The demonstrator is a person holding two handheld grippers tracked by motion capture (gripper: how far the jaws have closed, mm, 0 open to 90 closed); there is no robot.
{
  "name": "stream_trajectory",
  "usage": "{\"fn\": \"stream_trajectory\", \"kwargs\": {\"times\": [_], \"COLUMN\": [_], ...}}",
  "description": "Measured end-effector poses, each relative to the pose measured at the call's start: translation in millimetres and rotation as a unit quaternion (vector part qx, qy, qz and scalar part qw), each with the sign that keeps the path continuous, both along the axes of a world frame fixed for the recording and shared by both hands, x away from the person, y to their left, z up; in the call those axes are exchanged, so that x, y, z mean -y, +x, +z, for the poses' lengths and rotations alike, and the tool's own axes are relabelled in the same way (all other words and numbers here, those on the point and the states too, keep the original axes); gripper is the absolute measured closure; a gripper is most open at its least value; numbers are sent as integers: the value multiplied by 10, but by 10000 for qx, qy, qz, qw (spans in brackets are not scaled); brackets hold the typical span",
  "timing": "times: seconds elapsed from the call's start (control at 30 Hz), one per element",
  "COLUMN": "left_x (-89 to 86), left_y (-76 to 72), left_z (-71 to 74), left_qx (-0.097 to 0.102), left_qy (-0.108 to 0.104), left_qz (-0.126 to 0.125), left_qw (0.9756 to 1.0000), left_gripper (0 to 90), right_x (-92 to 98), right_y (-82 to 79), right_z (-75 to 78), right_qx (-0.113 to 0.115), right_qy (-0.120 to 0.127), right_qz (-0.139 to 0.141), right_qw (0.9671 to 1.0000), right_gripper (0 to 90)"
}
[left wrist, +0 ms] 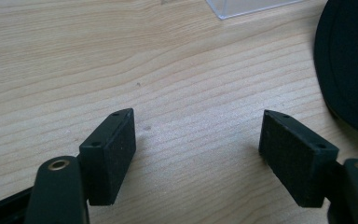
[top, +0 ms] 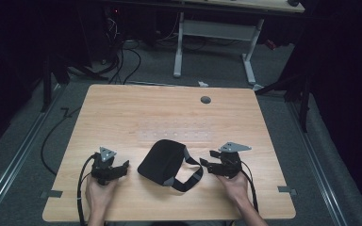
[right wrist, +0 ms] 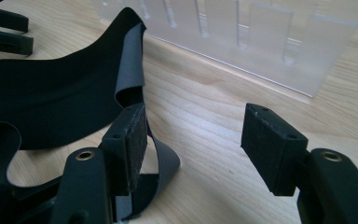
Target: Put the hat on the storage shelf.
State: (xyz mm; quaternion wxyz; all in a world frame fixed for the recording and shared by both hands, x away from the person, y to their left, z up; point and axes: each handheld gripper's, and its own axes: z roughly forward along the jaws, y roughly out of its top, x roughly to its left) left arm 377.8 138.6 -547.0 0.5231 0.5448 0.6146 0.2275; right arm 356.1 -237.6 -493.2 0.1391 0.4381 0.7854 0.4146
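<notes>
Worktop: a light wooden worktop (top: 122,113) is seen from above, with a small grey round cap (top: 205,100) set into it near the far edge.
Black item: a black padded mask-like piece (top: 162,160) is laid on the worktop between the two grippers, near the front edge; its exact kind cannot be told.
Strap: a black strap with a grey inner face (top: 188,176) is looped out from the padded piece toward the right gripper.
Clear tray: a clear plastic divided tray (top: 176,133) is placed just beyond the padded piece, toward the middle of the worktop.
Left gripper: the left gripper (top: 122,167) is held low by the left hand (top: 99,193), left of the padded piece; its jaws are spread wide, with bare wood between them and nothing held.
Left gripper view: the edge of the padded piece (left wrist: 349,70) is seen at the right, apart from the jaws.
Right gripper: the right gripper (top: 206,160) is held by the right hand (top: 235,188), its jaws spread wide.
Right gripper view: the strap (right wrist: 133,65) is seen standing on edge just beside the left-hand jaw; whether it is touched cannot be told.
</notes>
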Motion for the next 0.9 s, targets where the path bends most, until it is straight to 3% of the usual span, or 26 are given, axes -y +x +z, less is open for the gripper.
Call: {"fn": "stream_trajectory", "kwargs": {"times": [0.3, 0.8, 0.9], "left_x": [3, 6, 8], "left_y": [1, 1, 2], "left_z": [-3, -3, -3], "left_qx": [20, 22, 28], "left_qy": [-2, -8, -18], "left_qz": [5, 5, 11], "left_qw": [10000, 10000, 10000], "left_gripper": [274, 269, 268], "right_x": [-183, -515, -558], "right_y": [153, 390, 436], "right_z": [4, 9, -12], "right_qx": [-102, -201, -314], "right_qy": [105, 58, 172], "right_qz": [189, 516, 586], "right_qw": [9997, 9985, 9976], "right_gripper": [399, 401, 409]}}
